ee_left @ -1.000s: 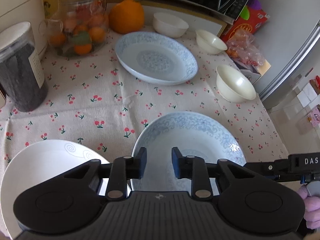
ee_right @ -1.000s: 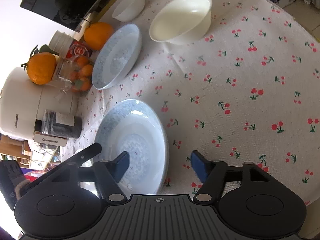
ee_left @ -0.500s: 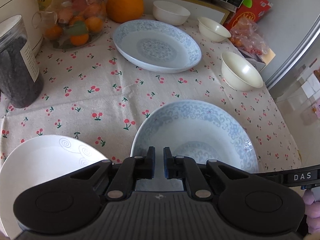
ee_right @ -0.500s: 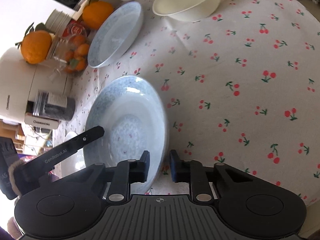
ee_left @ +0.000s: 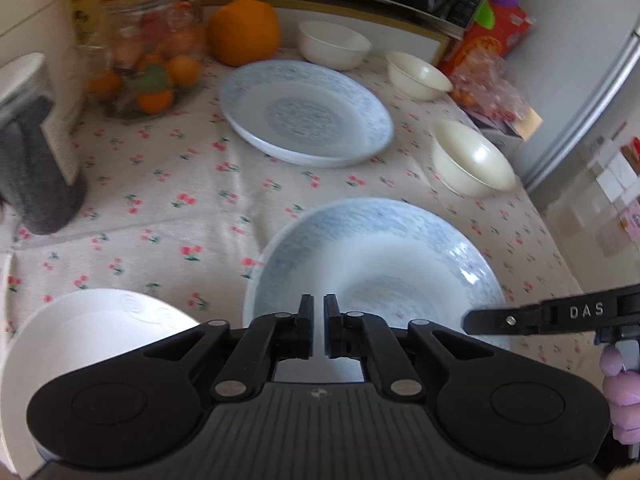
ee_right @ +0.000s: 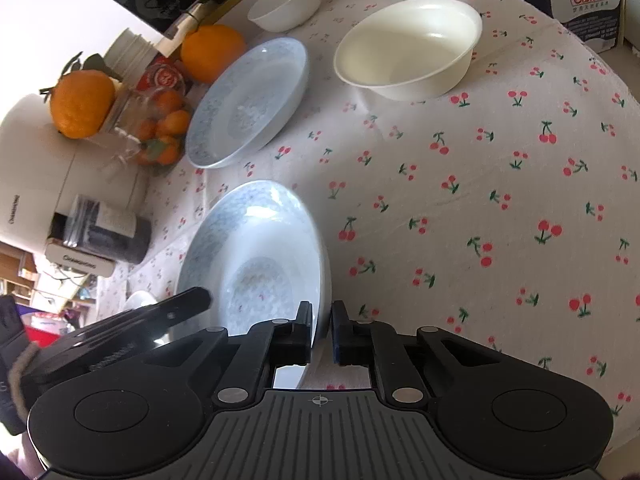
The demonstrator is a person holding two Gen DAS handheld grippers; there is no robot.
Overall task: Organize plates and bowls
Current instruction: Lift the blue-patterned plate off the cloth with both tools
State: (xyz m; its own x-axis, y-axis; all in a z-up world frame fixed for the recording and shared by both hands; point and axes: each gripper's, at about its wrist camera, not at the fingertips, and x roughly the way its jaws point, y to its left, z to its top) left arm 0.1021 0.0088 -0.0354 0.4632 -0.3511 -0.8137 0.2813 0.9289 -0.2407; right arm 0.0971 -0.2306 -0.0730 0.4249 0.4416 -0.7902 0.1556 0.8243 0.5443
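Now both clamped on one dish: left gripper (ee_left: 316, 330) pinched shut on the near rim of the blue-patterned plate (ee_left: 384, 252), right gripper (ee_right: 321, 332) pinched shut on that same plate's (ee_right: 256, 256) right-hand rim, pads pressed against the edge from either side. Plate toward the front of the cherry-print tablecloth (ee_left: 168, 184), nearest of the dishes; whether flat on the cloth or a little lifted cannot be told. Just beside it on the left, a plain white plate (ee_left: 84, 340) at the table's front corner. Farther back, well apart, a second blue-patterned plate (ee_left: 308, 120), lying flat. To the right of that, a cream bowl (ee_left: 472, 164), and behind it a smaller cream bowl (ee_left: 418, 76) and a white bowl (ee_left: 334, 44) near the back edge. At the back left, a large orange (ee_left: 244, 30), a glass jar of small oranges (ee_left: 148, 68) and a dark canister (ee_left: 36, 160). Left wrist view slightly blurred.
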